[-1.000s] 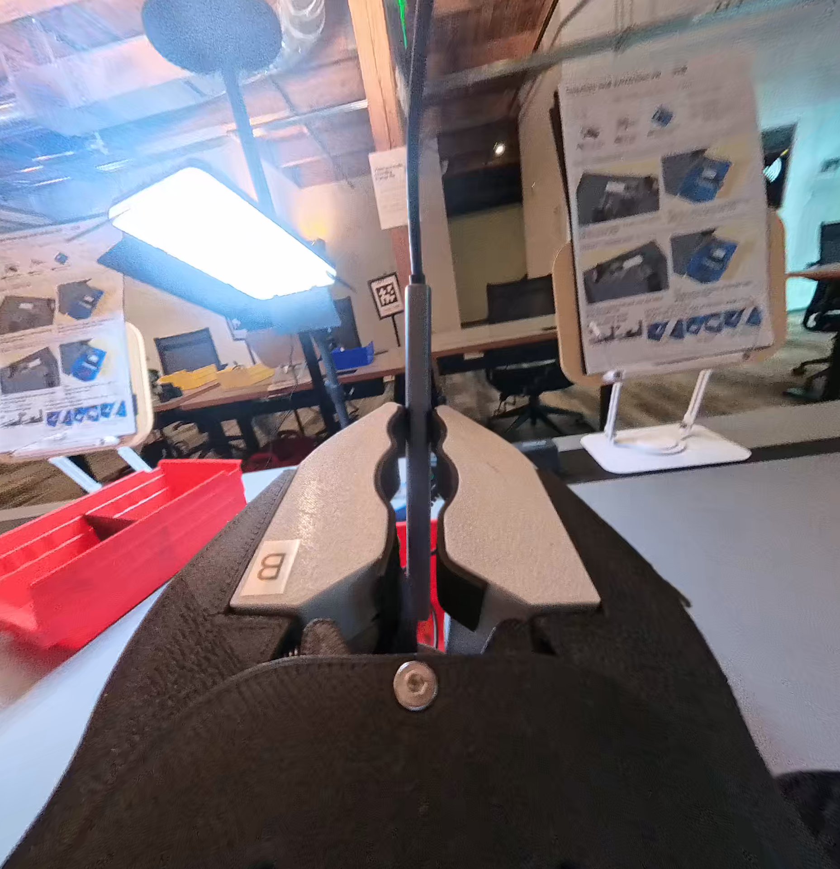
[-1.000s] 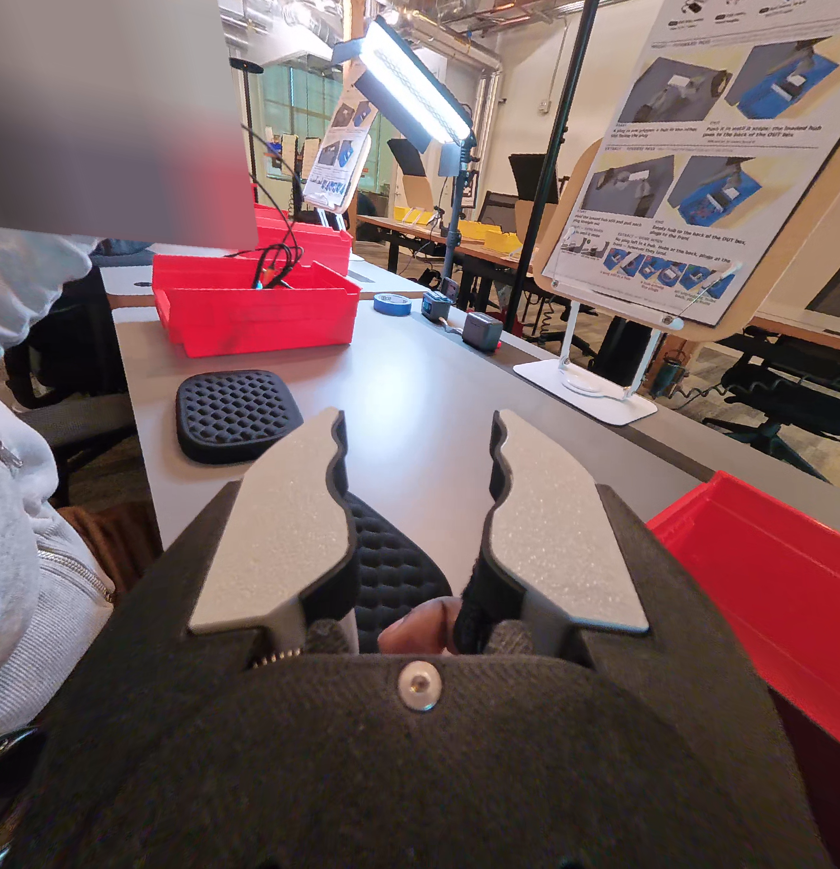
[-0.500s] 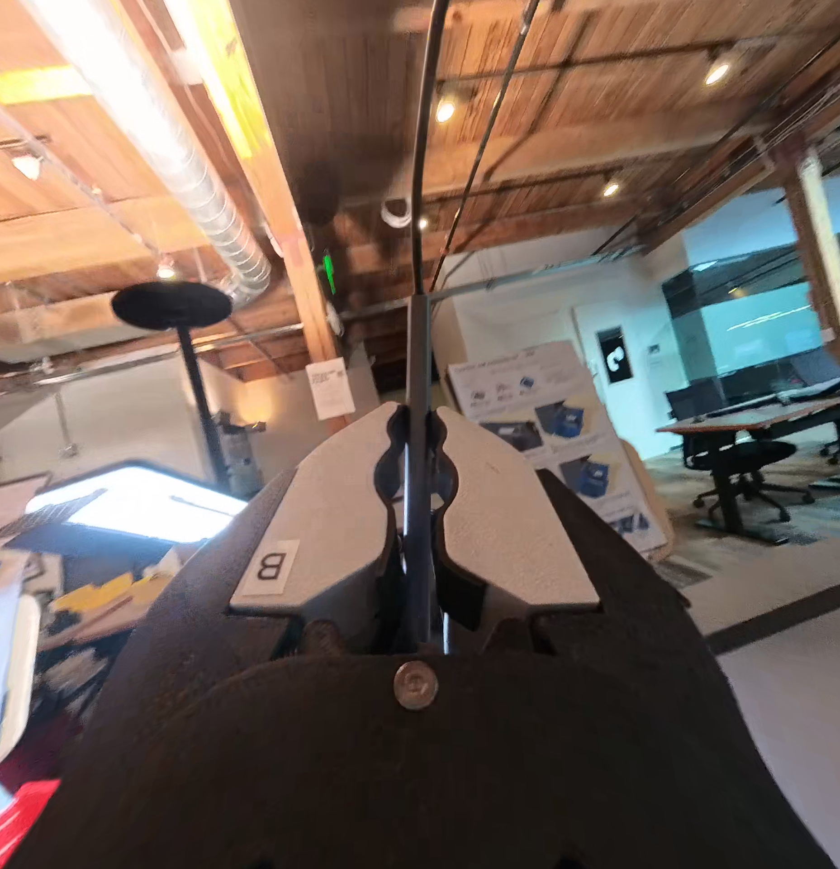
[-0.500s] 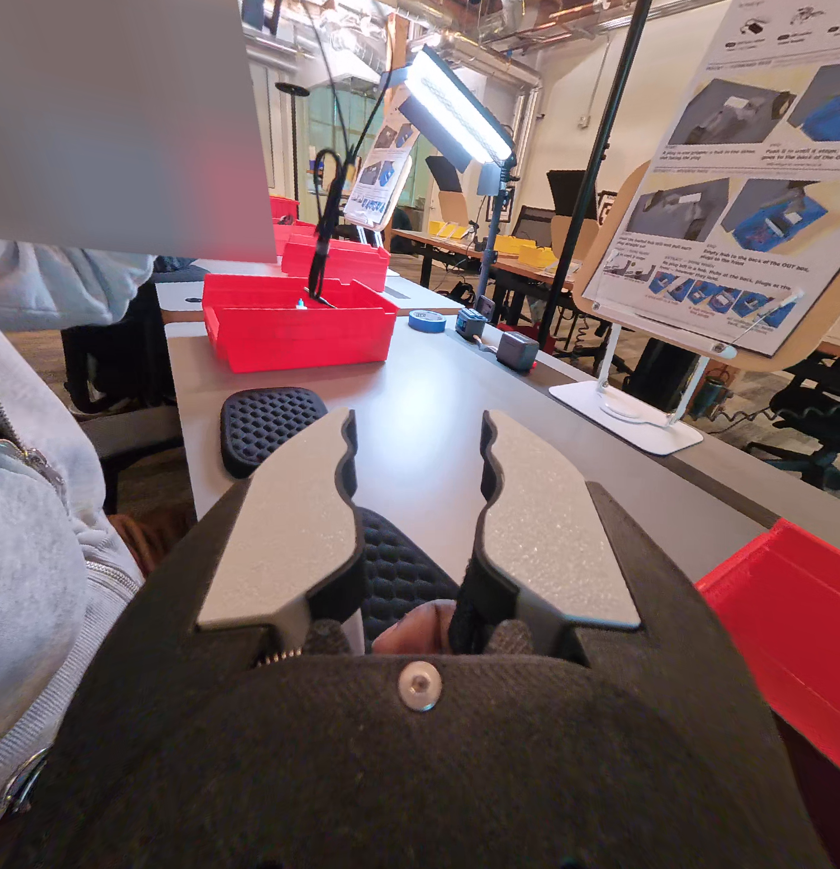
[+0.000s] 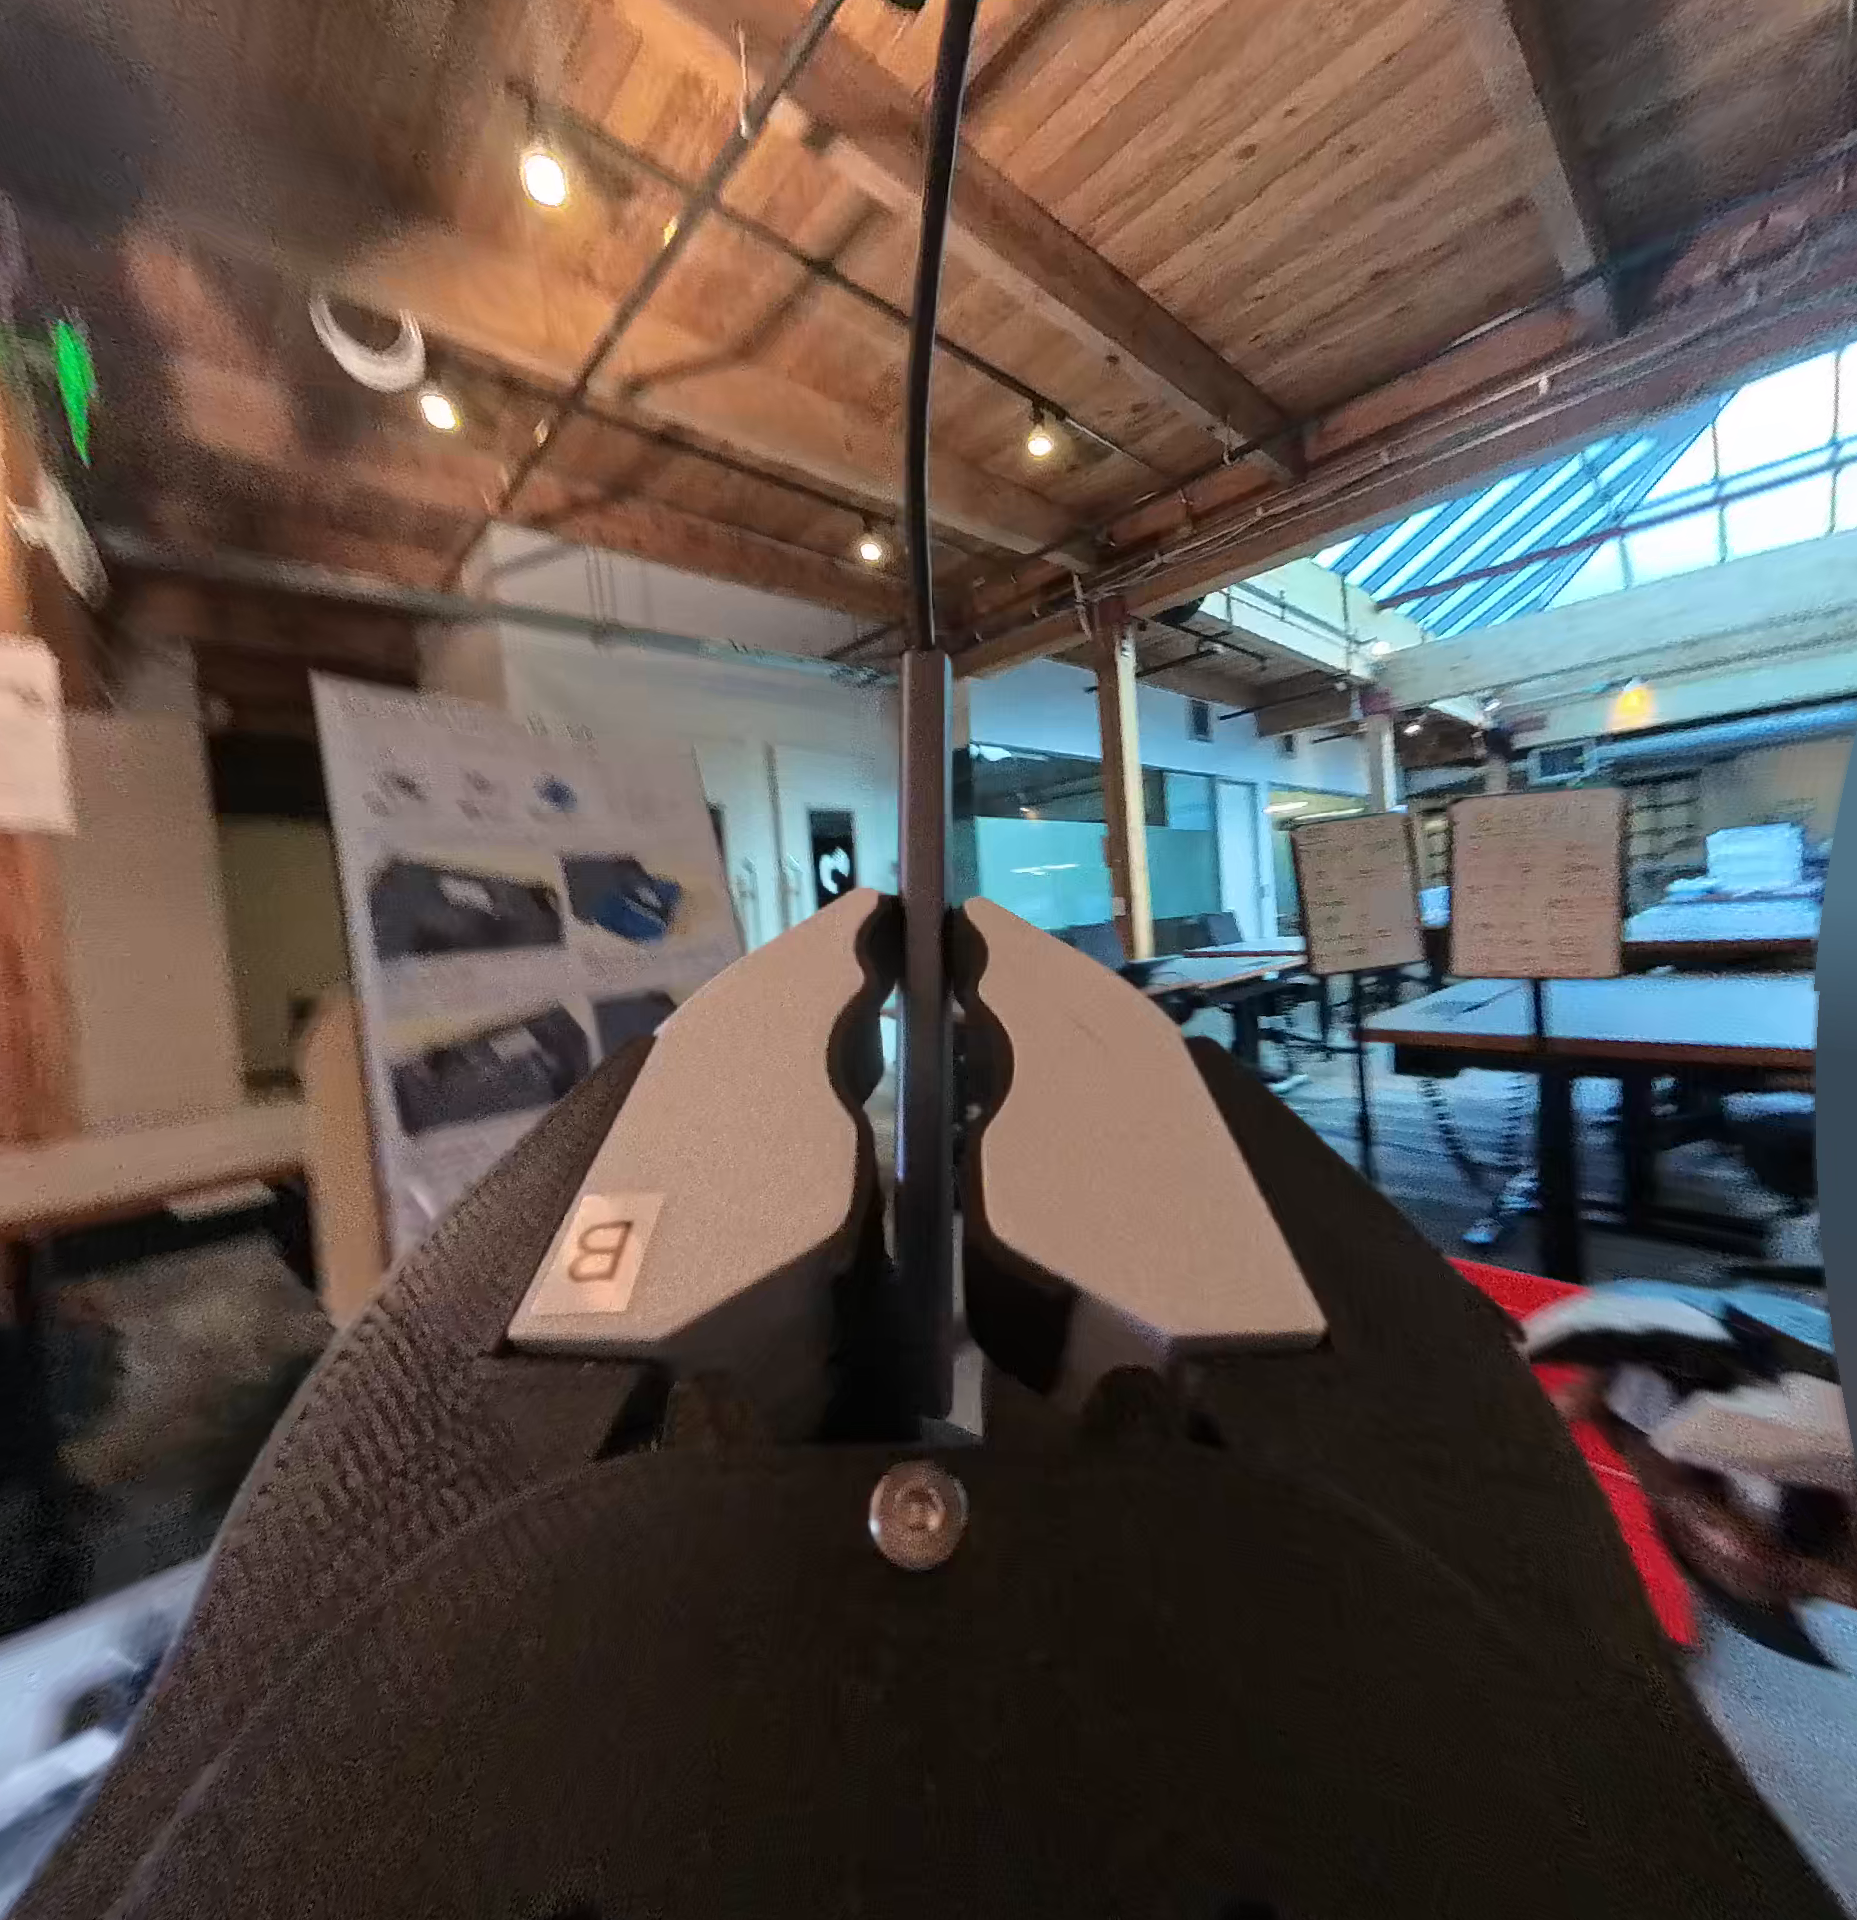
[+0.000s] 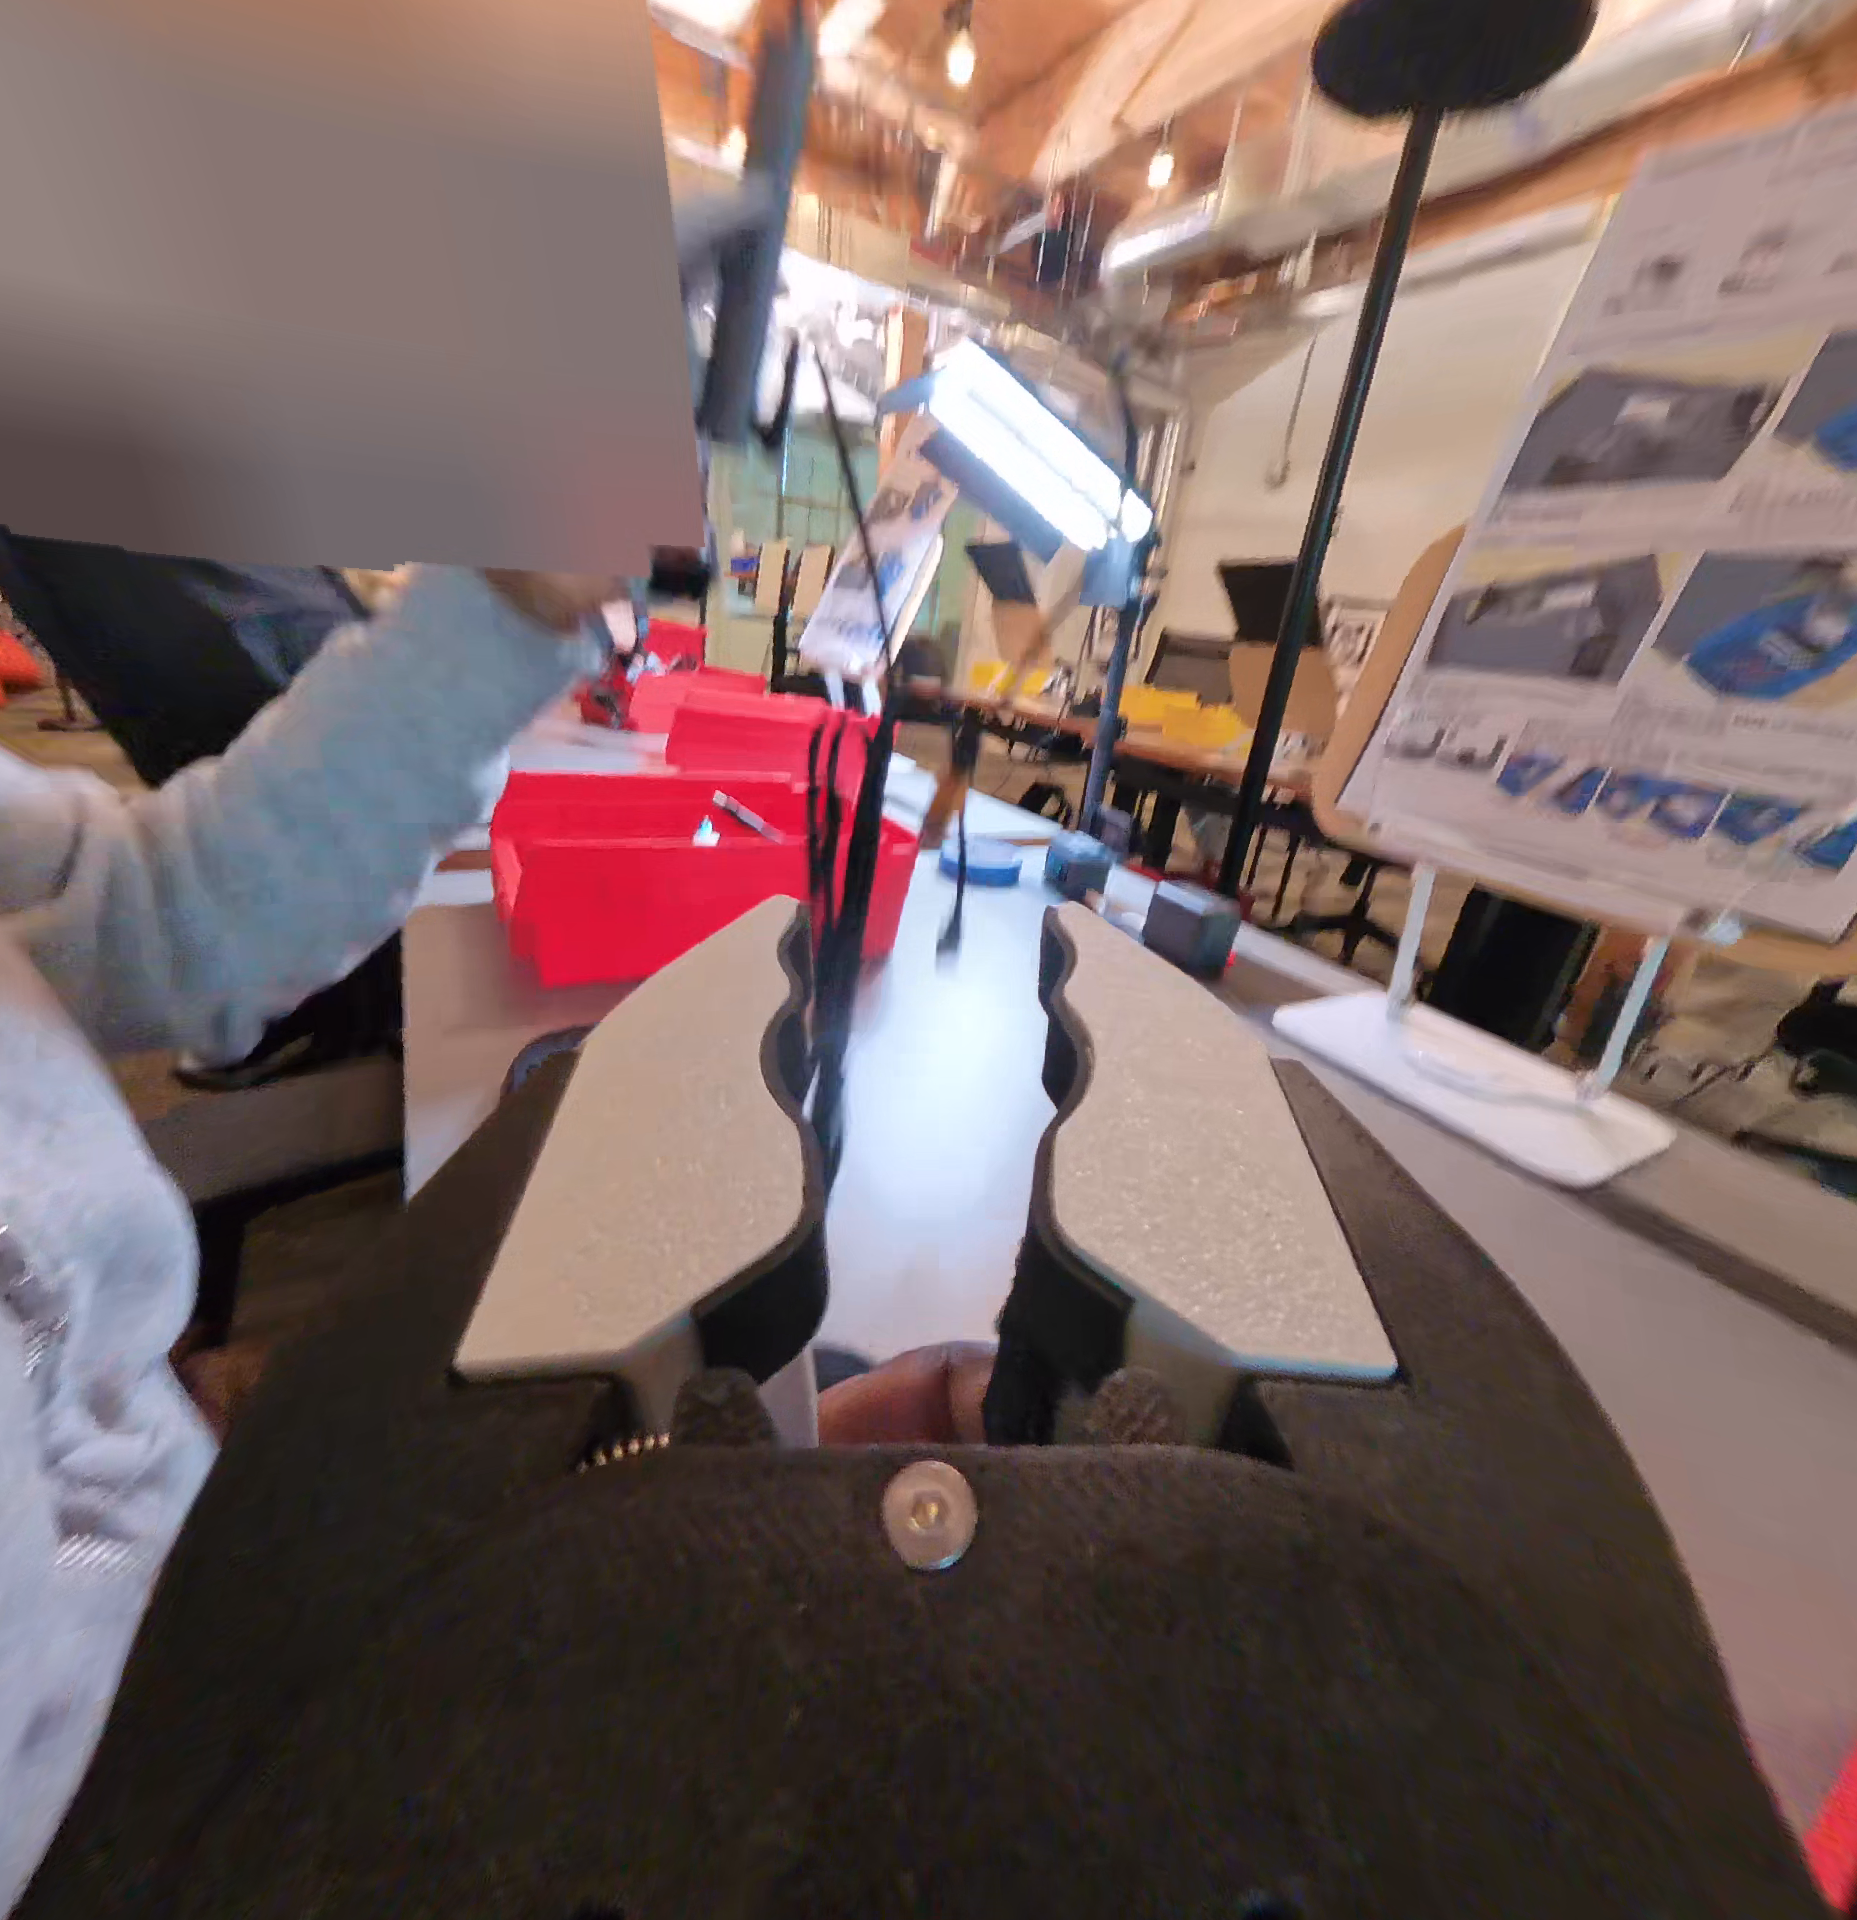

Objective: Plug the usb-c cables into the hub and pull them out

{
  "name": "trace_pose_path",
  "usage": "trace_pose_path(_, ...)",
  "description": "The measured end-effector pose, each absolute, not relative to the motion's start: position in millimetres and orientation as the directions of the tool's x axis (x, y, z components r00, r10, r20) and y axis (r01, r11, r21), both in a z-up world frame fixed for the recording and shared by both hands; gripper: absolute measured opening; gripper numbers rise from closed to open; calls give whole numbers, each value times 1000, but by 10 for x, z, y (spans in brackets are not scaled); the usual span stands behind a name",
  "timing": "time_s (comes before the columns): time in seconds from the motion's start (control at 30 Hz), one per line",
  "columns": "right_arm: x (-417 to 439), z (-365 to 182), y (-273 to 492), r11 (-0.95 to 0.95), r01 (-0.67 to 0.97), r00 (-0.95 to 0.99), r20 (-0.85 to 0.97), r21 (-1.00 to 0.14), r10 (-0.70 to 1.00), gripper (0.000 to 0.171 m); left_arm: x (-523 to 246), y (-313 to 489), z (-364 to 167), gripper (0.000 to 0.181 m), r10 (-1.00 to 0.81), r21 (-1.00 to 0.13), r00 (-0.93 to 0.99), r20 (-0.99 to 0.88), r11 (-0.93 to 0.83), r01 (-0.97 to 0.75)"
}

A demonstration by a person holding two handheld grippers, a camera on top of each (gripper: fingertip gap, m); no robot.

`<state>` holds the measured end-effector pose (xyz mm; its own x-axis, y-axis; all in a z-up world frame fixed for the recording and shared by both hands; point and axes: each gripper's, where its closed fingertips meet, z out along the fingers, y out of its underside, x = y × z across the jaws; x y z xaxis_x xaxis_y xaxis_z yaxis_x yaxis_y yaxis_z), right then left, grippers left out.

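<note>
The left gripper (image 5: 922, 925) is clamped on a slim dark hub (image 5: 922, 831), which stands edge-on between its fingers and sticks out past their tips. From the far end of the hub a black cable (image 5: 929, 364) runs on toward the wooden ceiling, so this claw is tilted steeply upward and held high.

The right gripper (image 6: 922, 914) has its fingers apart with nothing between them. Dark usb-c cables (image 6: 836, 883) dangle just ahead of its left finger, hanging in front of a red bin (image 6: 633, 883) on the grey table (image 6: 934, 1143). The view is smeared by motion, so I cannot tell how many strands hang there, nor whether they touch the finger.

This looks like the opening of the plugging step: the hub is lifted and held, and no loose cable end is yet grasped. The next move probably calls for the right claw to close on one hanging plug near its tip, while the left brings the hub down and turns a port toward it, keeping the plug square to the slot.
</note>
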<state>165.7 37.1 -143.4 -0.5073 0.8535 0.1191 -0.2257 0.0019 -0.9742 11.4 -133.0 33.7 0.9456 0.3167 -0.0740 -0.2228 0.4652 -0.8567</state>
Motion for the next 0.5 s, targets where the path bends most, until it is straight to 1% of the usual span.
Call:
trace_pose_path(0.03,1623,-1350,346,9,-283,-488,152,-959,860,42,121,-1233,111,10,277,-870,961,-16,470,-150)
trace_pose_path(0.1,1553,-1167,263,74,-430,-424,274,-900,863,42,129,-1062,-301,10,193,-879,976,100,476,-3)
trace_pose_path(0.13,1491,-1108,217,132,-475,-377,337,-870,863,35,139,-983,-488,10,159,-882,977,143,468,53)
trace_pose_path(0.17,1401,-1097,168,202,-480,-339,393,-853,855,25,152,-907,-665,10,135,-888,974,184,447,106)
trace_pose_path(0.2,1292,-1128,106,276,-458,-324,448,-845,834,22,166,-850,-819,9,112,-888,967,229,430,161)
trace_pose_path(0.27,1076,-1214,-26,358,-394,-354,500,-846,791,26,199,-780,-1089,10,82,-890,954,288,392,235)
trace_pose_path(0.33,911,-1296,-201,376,-380,-432,521,-845,736,29,256,-733,-1340,11,51,-891,943,328,348,291)
trace_pose_path(0.4,720,-1387,-286,429,-381,-437,568,-819,698,29,301,-718,-1550,10,20,-884,930,366,320,341)
trace_pose_path(0.5,419,-1640,-357,538,-343,-424,639,-770,642,30,265,-729,-1819,9,35,-867,903,429,296,401)
